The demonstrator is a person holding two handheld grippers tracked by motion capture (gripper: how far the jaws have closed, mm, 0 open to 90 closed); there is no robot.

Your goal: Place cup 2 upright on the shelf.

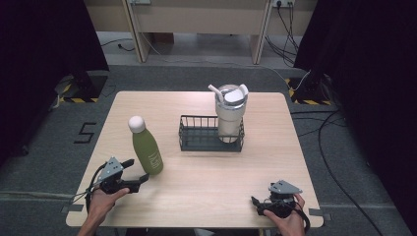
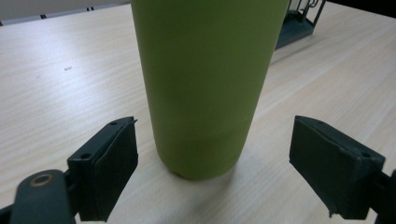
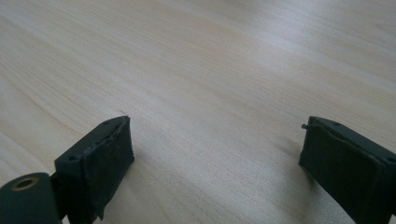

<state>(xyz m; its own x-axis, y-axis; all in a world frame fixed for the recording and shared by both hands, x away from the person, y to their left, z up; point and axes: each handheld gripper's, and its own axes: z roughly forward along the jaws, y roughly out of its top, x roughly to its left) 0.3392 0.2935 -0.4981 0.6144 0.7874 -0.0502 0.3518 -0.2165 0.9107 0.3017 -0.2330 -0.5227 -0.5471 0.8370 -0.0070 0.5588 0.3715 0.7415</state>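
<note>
Two hand-held grippers, high view: the left hand-held gripper (image 1: 138, 171) and the right hand-held gripper (image 1: 254, 201) sit low over the near edge of the tabletop (image 1: 206, 172), each in one of the person's hands.
Green bottle, high view: the green bottle (image 1: 146, 150) stands upright with a white cap, just ahead of the left hand-held gripper's tips and slightly to their right; whether it touches them cannot be told here.
Wire basket, high view: the dark wire basket (image 1: 196, 138) lies well beyond both hand-held grippers, near the middle of the tabletop.
Tumbler, high view: the white tumbler (image 1: 230, 115) with lid and straw stands upright in the basket's right end.
Left hand-held gripper, left gripper view: released; its jaws stand apart with the green bottle (image 2: 205, 88) between and just ahead of them, gaps showing on both sides, neither pad touching.
Bottle base, left gripper view: resting flat on the tabletop (image 2: 70, 84).
Basket, left gripper view: a corner of the wire basket (image 2: 299, 21) shows far ahead, to the right of the bottle.
Right hand-held gripper, right gripper view: released; jaws wide apart, nothing between them, bare tabletop (image 3: 210, 79) ahead.
</note>
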